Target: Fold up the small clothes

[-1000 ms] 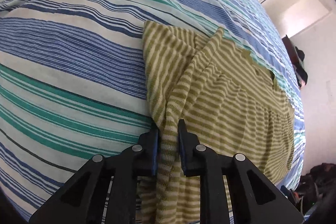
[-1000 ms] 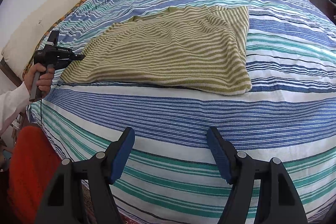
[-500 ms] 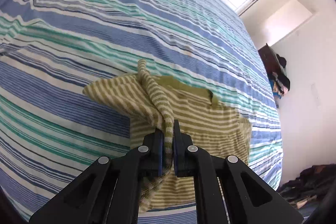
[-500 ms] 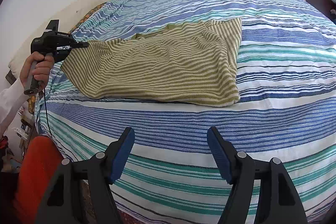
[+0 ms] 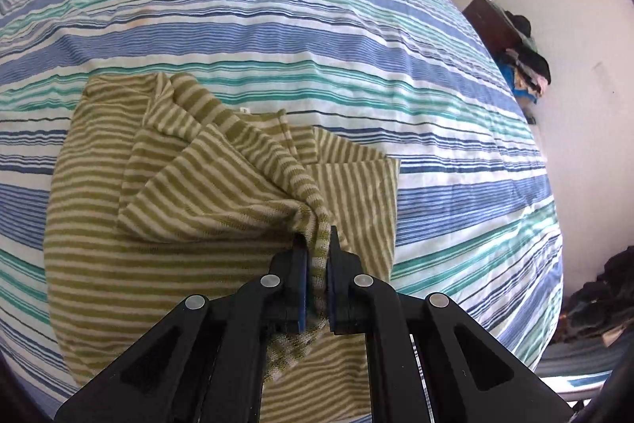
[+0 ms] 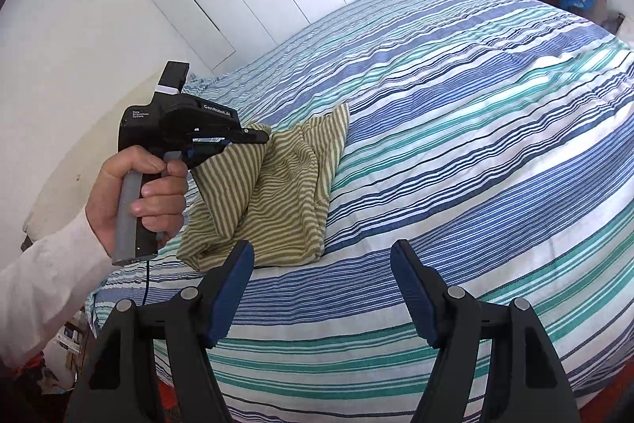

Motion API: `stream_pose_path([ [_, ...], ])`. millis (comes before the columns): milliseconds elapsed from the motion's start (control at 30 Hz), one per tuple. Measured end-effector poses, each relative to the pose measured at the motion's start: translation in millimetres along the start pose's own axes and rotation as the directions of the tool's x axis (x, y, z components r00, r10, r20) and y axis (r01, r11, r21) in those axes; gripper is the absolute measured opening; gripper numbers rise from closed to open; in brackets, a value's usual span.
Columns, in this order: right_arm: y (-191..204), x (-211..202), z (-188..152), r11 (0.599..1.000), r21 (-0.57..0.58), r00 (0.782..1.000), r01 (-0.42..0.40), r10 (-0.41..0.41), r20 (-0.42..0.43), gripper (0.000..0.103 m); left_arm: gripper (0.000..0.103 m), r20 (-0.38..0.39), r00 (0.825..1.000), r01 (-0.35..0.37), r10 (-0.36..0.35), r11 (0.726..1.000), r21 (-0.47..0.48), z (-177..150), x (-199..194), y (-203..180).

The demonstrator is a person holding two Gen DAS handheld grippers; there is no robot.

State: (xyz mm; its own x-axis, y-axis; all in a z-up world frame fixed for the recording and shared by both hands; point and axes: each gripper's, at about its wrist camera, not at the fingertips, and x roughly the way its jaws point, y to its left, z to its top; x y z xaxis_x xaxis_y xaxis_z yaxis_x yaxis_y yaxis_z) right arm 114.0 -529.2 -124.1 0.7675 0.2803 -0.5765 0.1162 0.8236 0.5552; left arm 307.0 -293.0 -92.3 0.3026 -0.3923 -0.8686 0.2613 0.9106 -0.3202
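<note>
Left tongs (image 5: 317, 244) clamped on a bunched edge of the olive-striped garment (image 5: 166, 224), a flap of it raised over the flat part; right tongs (image 6: 321, 288) apart, empty, above bare striped bed cover (image 6: 475, 145). The garment lies on the bed, toward 9 o'clock in the left wrist view. To fold well, carry the pinched edge across, keep it taut, and lay it square on the far edge (judgement only). Long axis appears to run from 12 to 6 o'clock, neckline end toward 12 o'clock. A hand (image 6: 138, 197) grips the left handle.

Black left gripper (image 6: 237, 141) with grey handle, blue-padded fingers (image 6: 232, 288), white sleeve (image 6: 43, 276).
</note>
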Motion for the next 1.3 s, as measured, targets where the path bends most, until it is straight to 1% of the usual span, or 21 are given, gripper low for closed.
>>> stream_pose_path([
  [233, -11.8, -2.5, 6.5, 0.999, 0.032, 1.000, -0.018, 0.017, 0.012, 0.071, 0.005, 0.001, 0.997, -0.078, 0.078, 0.991, 0.108, -13.6, 4.2, -32.0],
  [333, -12.4, -2.9, 5.7, 0.999, 0.033, 1.000, -0.022, 0.022, 0.012, 0.071, 0.006, 0.027, 0.989, -0.151, 0.148, 0.970, 0.190, -16.2, 13.8, -48.5],
  [367, -14.1, -2.2, 5.4, 0.999, 0.037, 1.000, -0.022, 0.022, 0.008, 0.071, 0.012, 0.023, 0.983, -0.183, 0.183, 0.954, 0.238, -19.3, 22.6, -56.2],
  [400, -15.1, -2.0, 5.0, 0.999, 0.042, 1.000, -0.021, 0.021, 0.005, 0.071, 0.027, -0.002, 0.977, -0.204, 0.213, 0.938, 0.279, -23.8, 32.2, -63.2],
  [433, -16.3, -1.7, 4.6, 0.999, 0.047, 1.000, -0.017, 0.017, 0.003, 0.071, 0.034, -0.022, 0.973, -0.211, 0.228, 0.929, 0.303, -28.7, 37.4, -68.9],
  [500, -21.0, -3.7, 4.9, 0.998, 0.060, 1.000, -0.006, 0.005, 0.013, 0.071, 0.057, 0.001, 0.981, -0.185, 0.195, 0.925, 0.331, -38.9, 24.3, -78.8],
  [567, -27.1, -6.9, 6.0, 0.996, 0.086, 0.999, 0.010, -0.012, 0.033, 0.071, 0.063, 0.026, 0.994, -0.106, 0.104, 0.940, 0.324, -43.2, -8.0, -76.4],
  [633, -35.6, -10.6, 6.1, 0.992, 0.123, 0.999, 0.018, -0.024, 0.045, 0.071, 0.066, 0.048, 0.999, -0.017, 0.004, 0.964, 0.264, -41.5, -46.5, -56.3],
  [700, -43.2, -11.6, 6.6, 0.988, 0.155, 0.999, 0.015, -0.022, 0.043, 0.071, 0.077, 0.112, 0.993, 0.012, -0.034, 0.980, 0.198, -42.2, -84.6, -19.6],
  [767, -39.9, -8.3, 8.7, 0.988, 0.154, 0.999, -0.024, 0.020, 0.030, 0.071, 0.077, 0.182, 0.983, -0.058, 0.029, 0.986, 0.158, -50.7, -110.2, 21.9],
  [833, -23.7, 1.2, 11.3, 0.983, 0.133, 0.992, -0.126, 0.128, -0.004, 0.071, 0.077, 0.219, 0.965, -0.182, 0.146, 0.971, 0.156, -66.3, -116.9, 63.5],
  [867, -12.9, 10.4, 13.1, 0.969, 0.140, 0.977, -0.204, 0.210, -0.030, 0.071, 0.077, 0.214, 0.956, -0.238, 0.203, 0.958, 0.158, -76.0, -115.6, 82.1],
  [900, -4.1, 22.5, 14.4, 0.945, 0.164, 0.954, -0.282, 0.294, -0.054, 0.071, 0.075, 0.186, 0.952, -0.272, 0.242, 0.949, 0.160, -85.0, -110.7, 98.2],
  [933, 3.4, 37.8, 15.9, 0.924, 0.196, 0.932, -0.328, 0.350, -0.089, 0.071, 0.075, 0.160, 0.953, -0.281, 0.256, 0.946, 0.160, -95.2, -105.8, 111.5],
  [1000, 12.9, 73.1, 19.5, 0.907, 0.264, 0.912, -0.329, 0.377, -0.162, 0.071, 0.075, 0.146, 0.955, -0.283, 0.259, 0.943, 0.177, -113.7, -98.5, 122.4],
  [1100, 13.2, 118.5, 30.0, 0.903, 0.331, 0.919, -0.272, 0.346, -0.190, 0.071, 0.076, 0.158, 0.943, -0.322, 0.292, 0.920, 0.225, -130.2, -87.1, 110.9],
  [1133, 12.4, 128.8, 33.9, 0.905, 0.340, 0.923, -0.255, 0.333, -0.193, 0.063, 0.076, 0.165, 0.941, -0.330, 0.296, 0.913, 0.240, -132.2, -84.6, 108.9],
  [1167, 12.4, 136.1, 37.4, 0.913, 0.333, 0.929, -0.235, 0.312, -0.199, 0.049, 0.076, 0.175, 0.937, -0.341, 0.304, 0.905, 0.254, -132.6, -80.6, 105.7],
  [1200, 13.9, 141.4, 40.3, 0.929, 0.308, 0.935, -0.203, 0.277, -0.220, 0.005, 0.076, 0.176, 0.933, -0.353, 0.315, 0.897, 0.265, -132.1, -75.9, 103.4],
  [1233, 15.3, 142.4, 42.7, 0.942, 0.290, 0.940, -0.170, 0.244, -0.241, 0.008, 0.076, 0.169, 0.931, -0.359, 0.323, 0.892, 0.274, -132.4, -73.8, 99.6],
  [1300, 18.6, 123.3, 49.0, 0.931, 0.305, 0.936, -0.200, 0.274, -0.222, 0.008, 0.076, 0.167, 0.941, -0.331, 0.294, 0.901, 0.281, -133.5, -77.3, 99.2],
])
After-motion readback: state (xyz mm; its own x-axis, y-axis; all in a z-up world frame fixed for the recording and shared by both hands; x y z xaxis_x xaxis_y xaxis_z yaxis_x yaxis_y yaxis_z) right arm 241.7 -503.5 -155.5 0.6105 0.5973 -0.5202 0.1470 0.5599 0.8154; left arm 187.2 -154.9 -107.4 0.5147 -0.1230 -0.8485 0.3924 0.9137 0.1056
